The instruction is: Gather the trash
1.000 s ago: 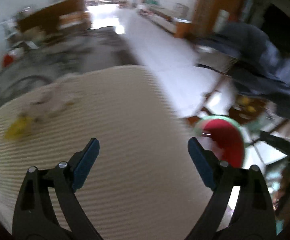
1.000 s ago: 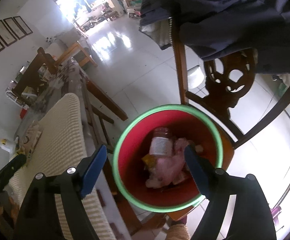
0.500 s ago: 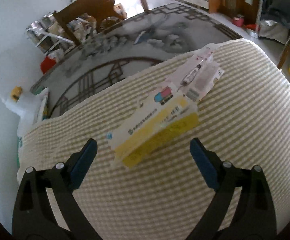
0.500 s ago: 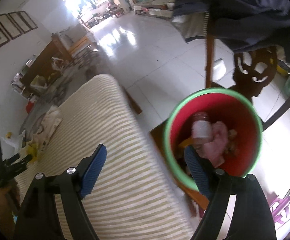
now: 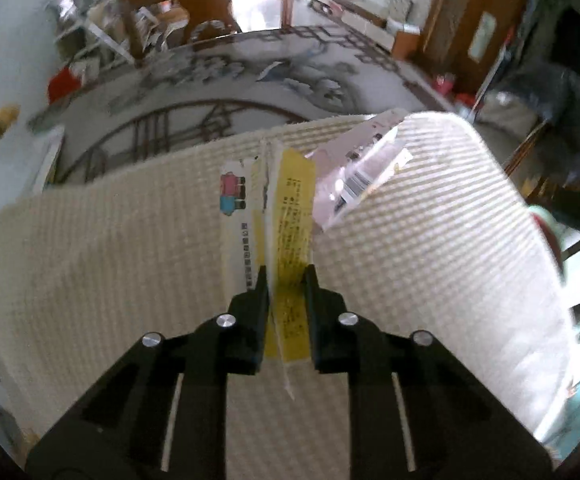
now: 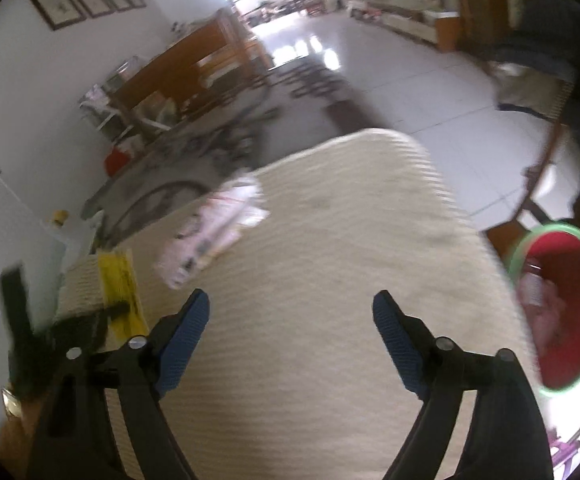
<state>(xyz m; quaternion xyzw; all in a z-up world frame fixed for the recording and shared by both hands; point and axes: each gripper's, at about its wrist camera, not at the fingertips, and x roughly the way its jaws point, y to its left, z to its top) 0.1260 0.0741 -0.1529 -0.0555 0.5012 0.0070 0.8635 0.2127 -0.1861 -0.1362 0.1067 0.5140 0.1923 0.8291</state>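
My left gripper (image 5: pixel 286 276) is shut on a yellow and white box (image 5: pixel 290 216) over the cream woven table cover (image 5: pixel 429 260). The box also shows in the right wrist view (image 6: pixel 120 284), with the left gripper (image 6: pixel 102 316) on it. A clear plastic wrapper (image 5: pixel 361 172) lies just beyond the box; it also shows in the right wrist view (image 6: pixel 214 228). My right gripper (image 6: pixel 290 312) is open and empty above the table cover (image 6: pixel 329 240). A red bin with a green rim (image 6: pixel 561 304) stands off the table's right edge and holds trash.
A wooden chair draped with dark cloth (image 6: pixel 561 40) stands at the right beyond the bin. A patterned glass table (image 5: pixel 230 88) and wooden furniture (image 6: pixel 186 64) lie beyond the cover. White tiled floor (image 6: pixel 409 72) stretches to the far doorway.
My left gripper has moved onto the box and shut on it. My right gripper has swung left from over the bin to above the table cover.
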